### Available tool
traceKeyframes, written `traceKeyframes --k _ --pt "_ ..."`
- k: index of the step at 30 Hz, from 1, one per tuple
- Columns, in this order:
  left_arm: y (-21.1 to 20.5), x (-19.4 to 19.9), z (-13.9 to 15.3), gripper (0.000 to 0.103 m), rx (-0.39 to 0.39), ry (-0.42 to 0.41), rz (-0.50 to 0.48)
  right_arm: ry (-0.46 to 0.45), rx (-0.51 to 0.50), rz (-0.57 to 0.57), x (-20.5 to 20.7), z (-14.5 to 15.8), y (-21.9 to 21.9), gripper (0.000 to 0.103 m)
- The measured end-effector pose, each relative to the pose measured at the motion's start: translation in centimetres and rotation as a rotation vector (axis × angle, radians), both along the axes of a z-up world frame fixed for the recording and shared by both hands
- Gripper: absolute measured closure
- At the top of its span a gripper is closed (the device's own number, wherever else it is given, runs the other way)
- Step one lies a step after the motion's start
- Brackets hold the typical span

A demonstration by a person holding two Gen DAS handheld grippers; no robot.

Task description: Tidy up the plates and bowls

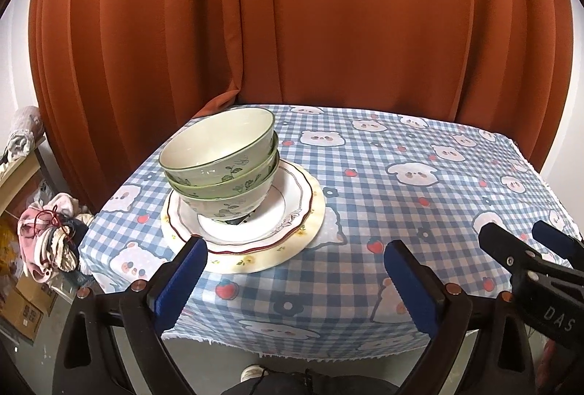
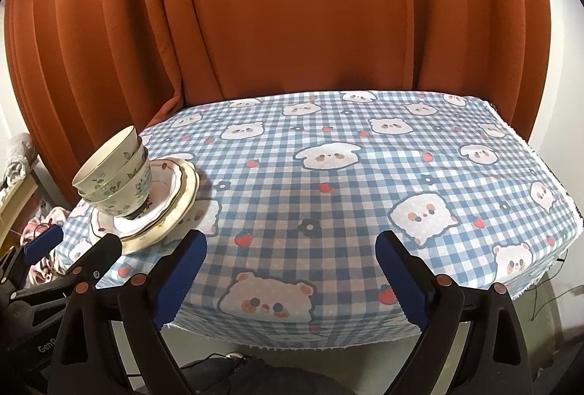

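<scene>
Three green bowls (image 1: 219, 172) are nested on two stacked plates (image 1: 292, 241), one compact pile, likely for tidiness. Left gripper (image 1: 295, 271) is held wide open just short of the plates, empty. Right gripper (image 2: 292, 271), beside them, also spread, nothing held.

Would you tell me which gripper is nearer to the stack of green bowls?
Left. The left gripper is open just in front of the stack of green bowls; the right gripper, also open, sits further to their right.
</scene>
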State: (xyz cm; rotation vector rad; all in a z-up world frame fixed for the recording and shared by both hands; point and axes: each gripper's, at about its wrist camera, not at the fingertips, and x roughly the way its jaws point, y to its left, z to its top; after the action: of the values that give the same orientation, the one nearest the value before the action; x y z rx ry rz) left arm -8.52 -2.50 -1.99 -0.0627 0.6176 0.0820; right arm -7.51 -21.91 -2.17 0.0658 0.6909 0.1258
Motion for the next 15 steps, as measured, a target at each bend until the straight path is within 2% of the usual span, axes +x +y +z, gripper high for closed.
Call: traceKeyframes --k 15 --pt "-0.16 0.42 -0.07 0.002 -0.003 0.002 0.001 0.001 -0.006 -0.008 0.19 -0.1 -0.21 0.005"
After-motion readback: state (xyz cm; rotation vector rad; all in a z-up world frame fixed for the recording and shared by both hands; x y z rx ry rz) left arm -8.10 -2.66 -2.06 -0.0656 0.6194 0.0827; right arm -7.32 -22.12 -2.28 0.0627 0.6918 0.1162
